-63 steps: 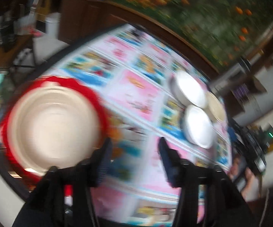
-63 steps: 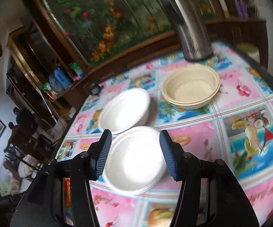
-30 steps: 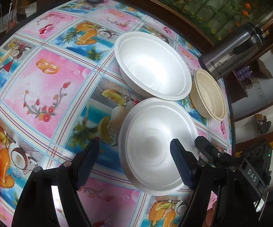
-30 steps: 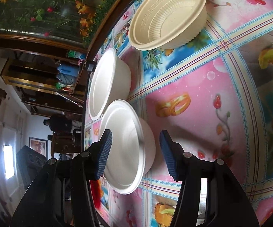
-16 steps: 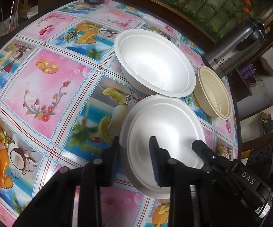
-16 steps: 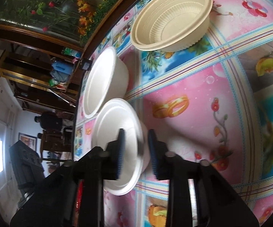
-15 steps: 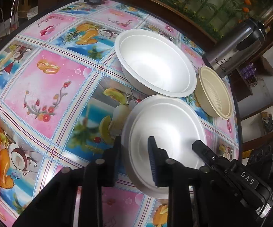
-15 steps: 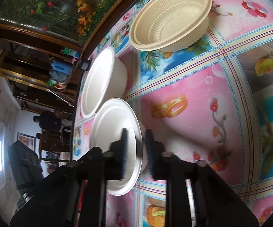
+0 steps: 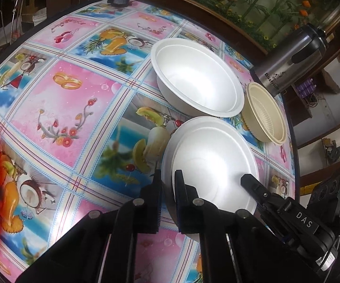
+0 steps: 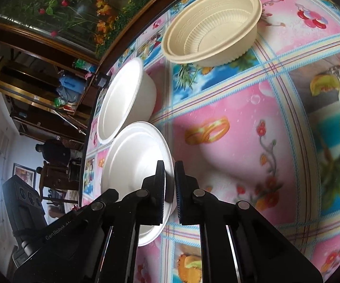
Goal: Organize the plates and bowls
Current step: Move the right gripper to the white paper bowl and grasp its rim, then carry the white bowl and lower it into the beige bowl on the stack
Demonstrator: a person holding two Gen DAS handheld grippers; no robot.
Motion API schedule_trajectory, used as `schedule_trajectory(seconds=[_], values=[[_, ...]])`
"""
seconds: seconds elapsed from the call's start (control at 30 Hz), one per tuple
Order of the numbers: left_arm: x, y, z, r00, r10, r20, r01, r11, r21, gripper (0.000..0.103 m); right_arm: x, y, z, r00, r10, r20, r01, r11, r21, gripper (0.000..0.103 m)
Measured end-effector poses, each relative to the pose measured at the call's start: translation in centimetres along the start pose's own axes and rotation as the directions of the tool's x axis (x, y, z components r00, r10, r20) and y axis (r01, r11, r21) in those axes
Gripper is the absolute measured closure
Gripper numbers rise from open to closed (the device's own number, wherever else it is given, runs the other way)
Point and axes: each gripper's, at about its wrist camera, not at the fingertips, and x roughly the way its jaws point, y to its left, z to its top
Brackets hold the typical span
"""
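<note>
Counter, under a bright fruit-and-flower cloth, carries everything. Landmark: the near white bowl.

Step in hand, as I read it: a two-handed pickup of the near white bowl, likely to nest it with another. Both grips look seated; the bowl appears to rest on the cloth, not yet lifted, though a slight lift cannot be ruled out.

Far white bowl sits just behind the near one, rims close or touching. Steel flask stands beyond both, to the right. Cream ribbed bowl lies to the right and behind, just in front of the flask.

Left gripper: jaws pinched on the near bowl's rim at its left edge, one finger inside, one outside. Arm comes in low from the near side.

Right gripper: jaws likewise clamped on the opposite rim, approaching along the counter.

Next move calls for an even, level raise by both hands; thin foam-like rim probably flexes, so keep the squeeze light and matched.
</note>
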Motion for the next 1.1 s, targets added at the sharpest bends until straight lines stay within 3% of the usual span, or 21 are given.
schedule_trajectory(seconds=[0.33,0.63,0.93,1.1], values=[[-5.2,4.2,-2.0,0.997,0.002,0.077,-0.003,1.0,0.007,0.095,-0.4,3.5,-5.7,1.0,0.029,0.012,-0.028,0.998,-0.061,0.095],[-13.8,11.2,-3.8,0.972,0.03,0.232,-0.023,0.999,-0.032,0.095,-0.4,13.1,-10.7,0.996,0.084,-0.011,-0.084,0.968,-0.236,0.095],[-20.3,19.8,-4.9,0.941,0.102,0.321,-0.055,0.987,-0.152,0.095,4.1,22.7,-16.1,0.984,0.125,-0.124,-0.163,0.913,-0.373,0.095],[-20.9,24.0,-5.4,0.94,0.138,0.312,-0.071,0.974,-0.217,0.095,7.2,25.4,-18.2,0.98,0.101,-0.171,-0.164,0.895,-0.415,0.095]])
